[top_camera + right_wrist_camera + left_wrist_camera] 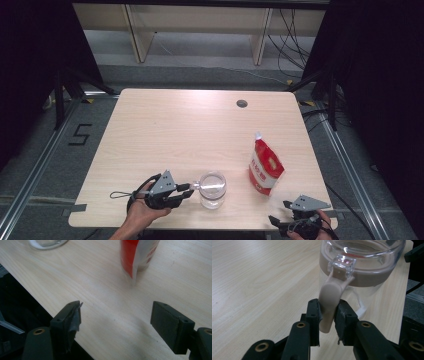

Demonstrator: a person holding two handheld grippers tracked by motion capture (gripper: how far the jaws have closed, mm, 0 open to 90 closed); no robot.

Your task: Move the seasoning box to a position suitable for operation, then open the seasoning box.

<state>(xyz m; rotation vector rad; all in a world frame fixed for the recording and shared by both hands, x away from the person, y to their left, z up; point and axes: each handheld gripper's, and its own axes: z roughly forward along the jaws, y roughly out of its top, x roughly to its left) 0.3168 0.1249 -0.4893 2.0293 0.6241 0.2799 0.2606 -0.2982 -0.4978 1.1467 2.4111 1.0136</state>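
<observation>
Clear plastic jar with a beige lid band (212,190) sits upright near the front edge of the pale wooden table (190,125), a bit left of centre, so its long axis runs straight up and down and its mouth faces the ceiling. Its beige latch tab (329,303) sticks out sideways toward the left gripper (186,191), hinged off a little clear square clasp (342,263) on the rim; in the left gripper view the tab hangs down and out between the two black jaws, which are pinching it from both sides, pads right against it. That gripper lies about level, pointing across the table at the jar, with the person's hand (142,212) underneath it at the front edge. Off to the right of the jar, clearly apart from it, stands a red and white stand-up pouch (265,167), leaning a little, with its white spout up top. The right gripper (285,212) is parked at the front right corner, just in front of the pouch, jaws spread wide with nothing but bare wood between them. A small dark round hole (242,103) sits at the table's far side. Nothing lies between jar and left gripper.
</observation>
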